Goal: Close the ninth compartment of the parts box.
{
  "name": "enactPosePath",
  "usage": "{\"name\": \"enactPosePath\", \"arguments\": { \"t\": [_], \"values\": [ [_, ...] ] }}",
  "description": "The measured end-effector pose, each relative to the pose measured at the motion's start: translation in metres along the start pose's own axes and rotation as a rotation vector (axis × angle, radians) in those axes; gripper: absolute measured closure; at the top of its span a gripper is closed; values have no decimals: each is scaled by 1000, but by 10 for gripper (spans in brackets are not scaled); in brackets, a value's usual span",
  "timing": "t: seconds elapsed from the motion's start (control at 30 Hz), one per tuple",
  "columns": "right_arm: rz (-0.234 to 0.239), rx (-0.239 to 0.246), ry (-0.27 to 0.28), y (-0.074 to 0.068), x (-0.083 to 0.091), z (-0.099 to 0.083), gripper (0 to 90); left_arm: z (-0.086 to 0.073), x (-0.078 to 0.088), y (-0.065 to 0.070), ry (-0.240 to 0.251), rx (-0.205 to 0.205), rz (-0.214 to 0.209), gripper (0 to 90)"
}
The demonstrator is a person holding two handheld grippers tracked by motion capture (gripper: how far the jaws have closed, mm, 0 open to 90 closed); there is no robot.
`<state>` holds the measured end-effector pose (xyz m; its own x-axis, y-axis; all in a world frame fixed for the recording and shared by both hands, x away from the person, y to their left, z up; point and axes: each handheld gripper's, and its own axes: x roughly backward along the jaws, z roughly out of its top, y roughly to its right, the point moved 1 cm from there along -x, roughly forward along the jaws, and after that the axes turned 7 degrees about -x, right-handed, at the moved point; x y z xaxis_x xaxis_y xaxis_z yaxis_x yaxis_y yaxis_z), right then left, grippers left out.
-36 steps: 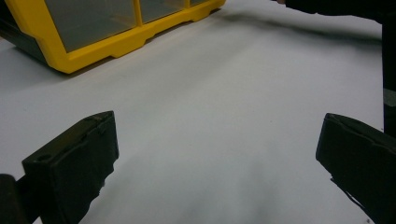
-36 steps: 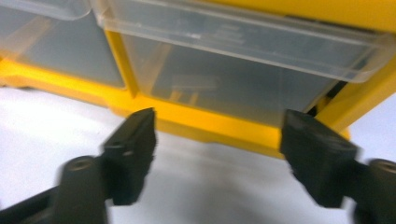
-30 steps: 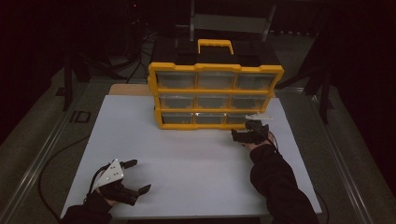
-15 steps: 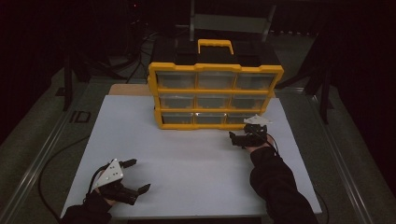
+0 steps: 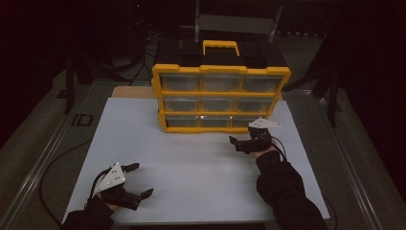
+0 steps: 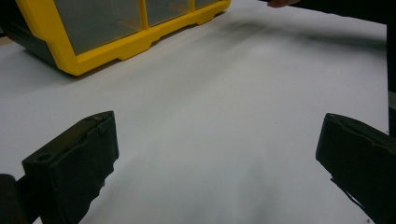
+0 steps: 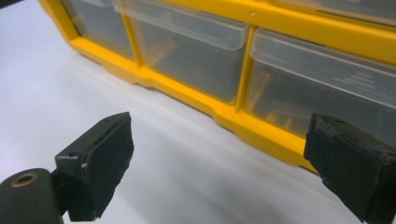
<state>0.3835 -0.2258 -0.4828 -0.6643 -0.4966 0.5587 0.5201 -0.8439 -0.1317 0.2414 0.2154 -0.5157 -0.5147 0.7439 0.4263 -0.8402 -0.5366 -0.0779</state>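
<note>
A yellow drawer cabinet (image 5: 221,91) with clear plastic drawers and a black top stands at the back of the white table. My right gripper (image 5: 242,136) hovers just in front of its bottom right drawers, open and empty. In the right gripper view the open gripper (image 7: 219,144) frames the bottom middle drawer (image 7: 191,56) and a neighbouring drawer (image 7: 322,88); both are closed and their contents are blurred. My left gripper (image 5: 140,180) is near the table's front left, open with nothing between its jaws. In the left gripper view it (image 6: 219,144) looks across bare table toward the cabinet (image 6: 116,42).
A yellow carry handle (image 5: 220,47) rises from the cabinet's top. The white table top (image 5: 191,158) spreads between the two grippers. Cables trail off the table's left edge (image 5: 52,167). A sleeve (image 5: 282,191) reaches in from the bottom right.
My right gripper has drawn slightly back from the cabinet toward the person. The left gripper has barely moved.
</note>
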Motion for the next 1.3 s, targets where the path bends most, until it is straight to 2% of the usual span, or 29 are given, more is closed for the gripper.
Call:
{"name": "enactPosePath", "arguments": {
  "t": [0.03,0.1,0.3,0.33,0.37,0.4,0.47,0.53,0.57,0.6,0.7,0.73,0.77,0.83,0.9,1.07,1.1,1.17,1.23,1.27,1.3],
  "values": [
    [-11,16,2,-2,2,1,81,0,0,0,2,4,-2,0],
    [-2,37,12,-5,4,1,81,1,1,0,5,5,7,0],
    [16,34,40,-9,16,1,81,1,2,0,8,10,12,0],
    [18,42,44,-10,18,0,81,1,2,0,8,8,10,0],
    [-3,74,30,-12,20,-1,81,1,2,0,6,6,9,0],
    [-6,75,41,-12,22,-3,82,1,3,0,6,7,13,0],
    [13,43,48,-12,27,-6,81,1,3,0,7,8,11,0],
    [2,56,77,-14,33,-9,81,2,4,0,16,13,8,0],
    [4,70,67,-15,36,-10,81,2,4,0,14,12,12,0],
    [16,63,71,-15,38,-11,81,2,4,0,13,10,12,0],
    [12,77,83,-17,46,-14,81,2,3,0,11,9,16,0],
    [25,68,89,-17,48,-16,81,2,3,0,7,11,11,0],
    [34,83,80,-19,50,-19,81,2,3,0,7,12,11,0],
    [28,91,94,-20,55,-23,82,2,4,0,1,3,14,0],
    [41,75,101,-21,59,-27,81,3,5,0,13,12,14,0],
    [60,93,87,-20,69,-38,81,2,6,-1,19,16,22,0],
    [81,85,90,-20,71,-39,81,3,6,-1,22,20,20,0],
    [57,107,80,-19,74,-43,81,3,6,-1,24,21,23,0],
    [84,86,104,-18,79,-47,81,5,7,0,32,17,16,0],
    [69,100,93,-18,81,-49,81,5,7,0,42,24,18,0],
    [57,101,99,-17,82,-51,81,4,6,0,28,22,15,0]
  ]
}}
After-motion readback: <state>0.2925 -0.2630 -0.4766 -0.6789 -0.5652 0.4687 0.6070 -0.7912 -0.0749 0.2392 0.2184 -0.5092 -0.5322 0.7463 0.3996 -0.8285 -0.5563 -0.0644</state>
